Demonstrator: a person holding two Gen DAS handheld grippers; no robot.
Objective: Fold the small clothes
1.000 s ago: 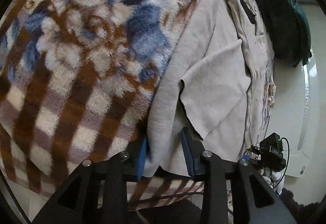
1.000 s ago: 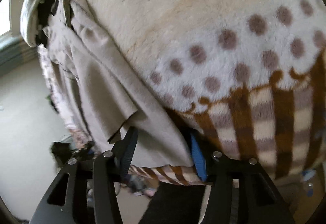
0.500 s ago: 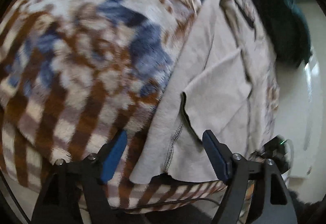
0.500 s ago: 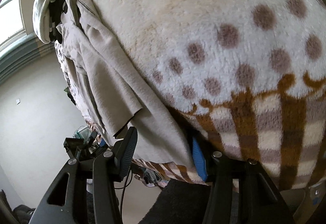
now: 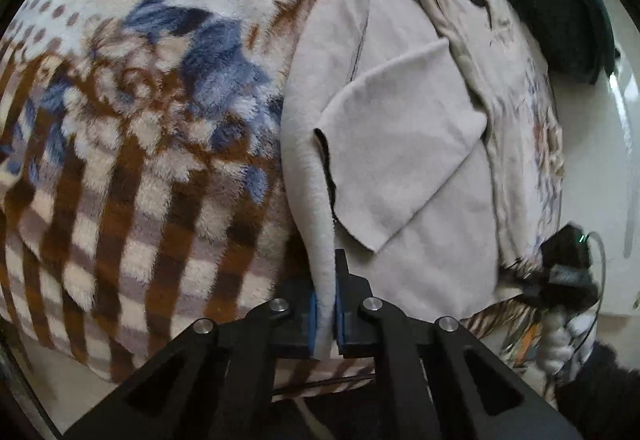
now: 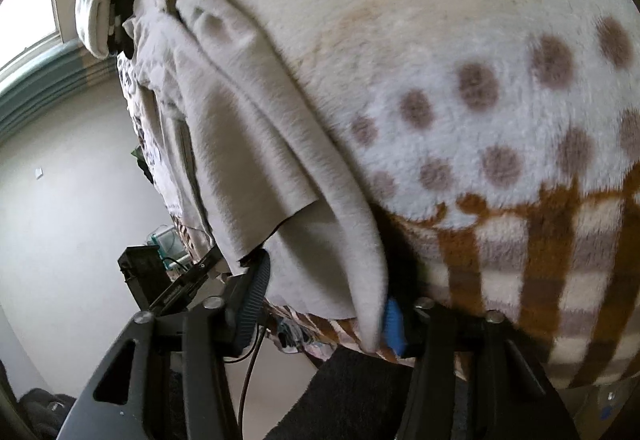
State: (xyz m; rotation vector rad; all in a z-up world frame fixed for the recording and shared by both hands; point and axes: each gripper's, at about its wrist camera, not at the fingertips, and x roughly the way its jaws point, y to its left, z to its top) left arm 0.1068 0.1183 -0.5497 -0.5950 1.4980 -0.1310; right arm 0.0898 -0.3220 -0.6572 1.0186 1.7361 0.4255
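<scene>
A beige garment (image 5: 400, 160) lies on a fleece blanket (image 5: 140, 120) with blue and brown patterns. One flap of it is folded over the body. My left gripper (image 5: 326, 312) is shut on the garment's near left edge, which rises as a pinched ridge between the blue pads. In the right wrist view the same beige garment (image 6: 256, 144) lies along the left of the dotted blanket (image 6: 480, 80). My right gripper (image 6: 324, 300) is open, its jaws on either side of the garment's near edge, which lies against the right blue pad.
More clothes are piled at the far end: a dark green item (image 5: 560, 0), and a white and black bundle (image 6: 108, 0). A black device with cables (image 5: 568, 268) sits off the blanket's edge, also in the right wrist view (image 6: 148, 272).
My left gripper opened wide half a second ago, then closed tight on the garment's left edge. My right gripper stayed open and tilted, with the edge lifting a little.
</scene>
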